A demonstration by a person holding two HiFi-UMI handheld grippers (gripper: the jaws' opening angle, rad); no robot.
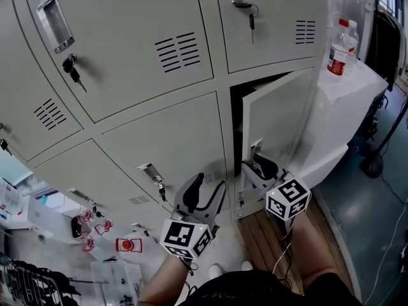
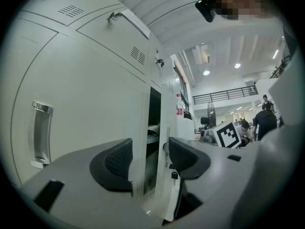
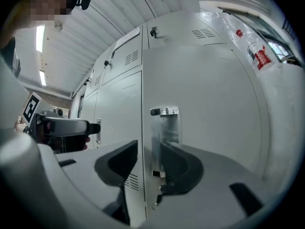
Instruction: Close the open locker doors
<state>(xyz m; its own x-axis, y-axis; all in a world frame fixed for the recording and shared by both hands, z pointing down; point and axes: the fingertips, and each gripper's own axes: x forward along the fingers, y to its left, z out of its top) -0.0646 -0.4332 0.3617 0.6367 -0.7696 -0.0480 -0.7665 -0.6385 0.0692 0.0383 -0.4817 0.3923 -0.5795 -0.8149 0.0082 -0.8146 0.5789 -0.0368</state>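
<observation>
Open locker door (image 1: 278, 115) in lower row, right column, swung partway out, with dark interior beside it. Right claw (image 3: 147, 162) about half open, gripping nothing. Door's free edge shows between jaws, contact unclear. Chrome handle (image 3: 164, 127) just above right-hand jaw. Left claw (image 2: 149, 160) apart and empty, low before closed neighbouring door (image 1: 169, 142), facing dark gap.

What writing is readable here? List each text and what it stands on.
None can be read.
Red label on the clear plastic bottle: print too small.
Black-and-white square markers on the cubes: patterns, not words.
Grey metal locker doors: no print seen.
</observation>
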